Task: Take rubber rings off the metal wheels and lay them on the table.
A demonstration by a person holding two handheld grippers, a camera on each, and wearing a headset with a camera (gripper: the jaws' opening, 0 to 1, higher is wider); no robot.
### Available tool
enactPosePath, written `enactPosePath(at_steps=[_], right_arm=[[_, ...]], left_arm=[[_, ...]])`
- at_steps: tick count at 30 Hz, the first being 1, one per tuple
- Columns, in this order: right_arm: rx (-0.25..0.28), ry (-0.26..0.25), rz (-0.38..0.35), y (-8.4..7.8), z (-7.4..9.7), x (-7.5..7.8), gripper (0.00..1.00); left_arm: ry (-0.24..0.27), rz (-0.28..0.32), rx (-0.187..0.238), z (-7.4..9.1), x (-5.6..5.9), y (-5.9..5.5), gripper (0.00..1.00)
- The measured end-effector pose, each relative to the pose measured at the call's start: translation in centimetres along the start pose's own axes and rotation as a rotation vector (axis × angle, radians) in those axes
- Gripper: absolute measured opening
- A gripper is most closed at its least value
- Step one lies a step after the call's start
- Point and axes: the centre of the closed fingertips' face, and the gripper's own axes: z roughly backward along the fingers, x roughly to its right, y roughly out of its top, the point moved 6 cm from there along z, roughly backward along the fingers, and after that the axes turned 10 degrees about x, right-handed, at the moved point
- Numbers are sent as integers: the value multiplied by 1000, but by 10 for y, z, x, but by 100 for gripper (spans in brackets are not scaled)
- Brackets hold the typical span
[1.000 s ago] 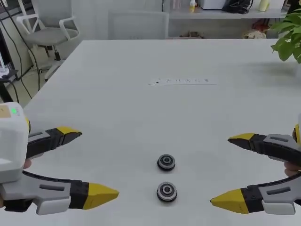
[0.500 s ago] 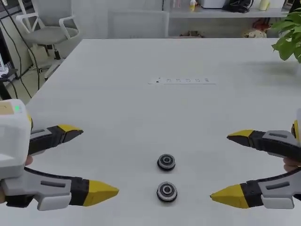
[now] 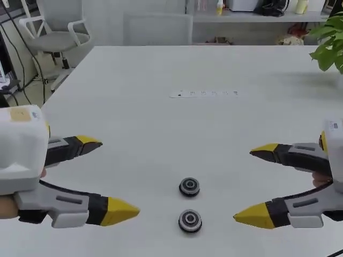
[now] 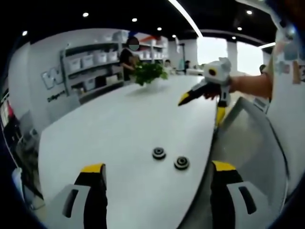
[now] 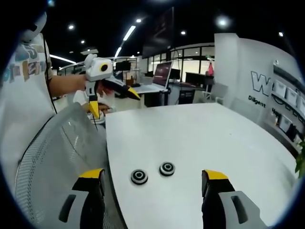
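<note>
Two small metal wheels sit on the pale table point(image 3: 161, 112) in the lower middle of the head view, one above the other and a little apart: the far wheel point(image 3: 189, 187) and the near wheel point(image 3: 189, 220). Each has a dark ring around a shiny centre, so the rubber is on both.

The left gripper point(image 3: 118, 178) fills the lower left of the head view. Its yellow-tipped jaws are spread wide with nothing between them. The right gripper point(image 3: 244, 184) mirrors it at the lower right, its jaws also wide apart and holding nothing. Both point inward at the wheels, and neither touches them.

In the left gripper view the wheels point(image 4: 158, 153) point(image 4: 181, 162) lie just above the gap between that gripper's jaws. The right gripper point(image 4: 200, 113) shows at the upper right. In the right gripper view the wheels point(image 5: 139, 176) point(image 5: 167, 168) lie low in the middle, and the left gripper point(image 5: 116, 107) is at the upper left.

A power strip point(image 3: 203, 93) lies on the table above the middle of the head view. A plant point(image 3: 329, 45) hangs in at the upper right edge, and a chair point(image 3: 56, 27) stands at the upper left.
</note>
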Motion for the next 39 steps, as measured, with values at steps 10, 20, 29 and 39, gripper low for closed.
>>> enactPosePath(at_steps=[10,20,29,39], right_arm=[[-23,55,13,-5,-12,4,80],[-44,112,6,-17,-26,4,72],[-68,163,-3,-27,-39,-1,69],[-84,211,-31,-42,-56,3,64]], left_arm=[[-45,-22,-17,-16,-2,0,89],[-105,-20,-59,-36,1,-5,84],[-146,-13,-65,-50,6,-12,79],[-207,-28,-101,-69,13,-26,73]])
